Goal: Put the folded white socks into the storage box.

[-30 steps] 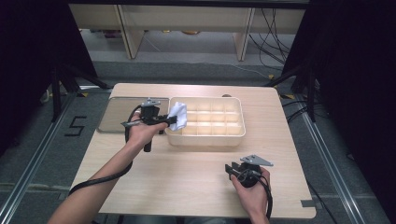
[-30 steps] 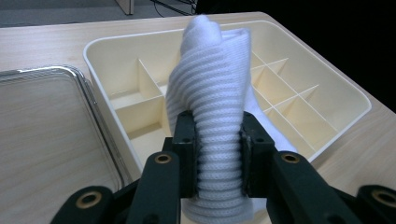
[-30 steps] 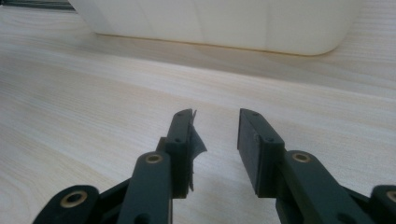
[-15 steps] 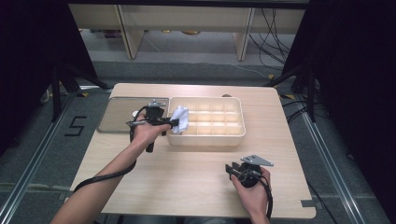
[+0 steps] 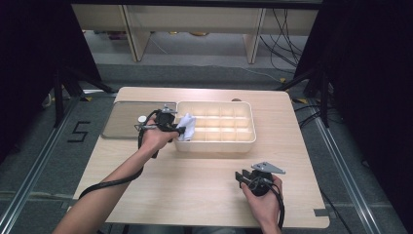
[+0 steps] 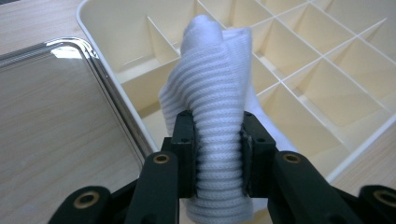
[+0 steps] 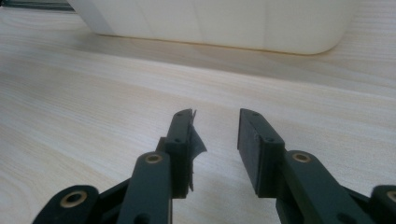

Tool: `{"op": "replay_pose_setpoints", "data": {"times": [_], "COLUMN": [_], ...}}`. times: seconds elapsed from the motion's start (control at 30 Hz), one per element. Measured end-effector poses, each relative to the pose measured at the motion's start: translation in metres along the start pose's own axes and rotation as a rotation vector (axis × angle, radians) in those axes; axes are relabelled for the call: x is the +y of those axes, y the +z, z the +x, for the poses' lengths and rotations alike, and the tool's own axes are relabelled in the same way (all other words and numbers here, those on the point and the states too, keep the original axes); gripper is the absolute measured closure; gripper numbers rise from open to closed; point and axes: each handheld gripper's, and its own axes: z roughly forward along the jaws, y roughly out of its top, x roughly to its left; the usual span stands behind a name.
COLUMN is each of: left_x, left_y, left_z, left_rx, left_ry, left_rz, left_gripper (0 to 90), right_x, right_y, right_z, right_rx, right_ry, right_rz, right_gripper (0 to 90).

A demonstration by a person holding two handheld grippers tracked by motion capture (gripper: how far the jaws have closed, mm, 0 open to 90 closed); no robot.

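Observation:
A white ribbed cloth (image 6: 212, 79) hangs bunched between the jaws of my left gripper (image 6: 218, 135), which is shut on it. In the high view the left gripper (image 5: 180, 128) holds the cloth (image 5: 188, 126) over the left end of a cream divided tray (image 5: 214, 146). Beneath the cloth are the tray's compartments (image 6: 299, 60), and those in view hold nothing. My right gripper (image 5: 239, 177) rests near the table's front right, apart from the tray. Its jaws (image 7: 215, 126) stand open over bare wood with nothing between them.
A shallow metal tray (image 5: 122, 122) lies flat against the cream tray's left side, its rim (image 6: 116, 98) just beside the cloth. The cream tray's front wall (image 7: 224, 23) faces the right gripper. Light wooden table (image 5: 195, 195) stretches between the two hands.
The left hand has brought the cloth slightly lower and nearer the tray's left end. The right hand has stayed put.

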Motion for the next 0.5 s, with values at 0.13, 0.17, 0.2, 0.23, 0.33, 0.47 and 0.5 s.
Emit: {"op": "replay_pose_setpoints", "data": {"times": [0.13,0.17,0.2,0.23,0.33,0.47,0.5], "left_x": [0.002,0.002,0.0023,0.0022,0.0032,0.0049,0.0053], "left_y": [0.0023,0.0033,0.0041,0.005,0.0055,0.0062,0.0066], "left_z": [-0.0032,-0.0041,-0.0045,-0.0049,-0.0048,-0.0061,-0.0066], "left_rx": [0.009,0.013,0.012,0.014,0.018,0.024,0.027], "left_ry": [0.0,-0.003,-0.002,-0.006,0.005,0.02,0.015], "left_rz": [0.02,0.021,0.03,0.031,0.057,0.086,0.088], "left_gripper": [70.9,70.8,70.8,70.7,70.7,70.7,70.8], "right_x": [0.0006,0.0005,0.0006,0.0005,0.0007,0.0007,0.0005], "right_y": [-0.0016,-0.0018,-0.0022,-0.002,-0.0026,-0.0021,-0.0013], "right_z": [-0.0009,-0.001,-0.0008,-0.0008,-0.0002,0.0001,-0.0001], "right_rx": [-0.01,-0.01,-0.012,-0.01,-0.017,-0.017,-0.004], "right_ry": [-0.005,-0.006,-0.006,-0.006,-0.004,-0.003,-0.001], "right_rz": [0.002,0.001,0.006,0.006,0.012,0.015,0.008], "right_gripper": [66.5,66.4,66.5,66.4,66.4,66.5,66.5]}}
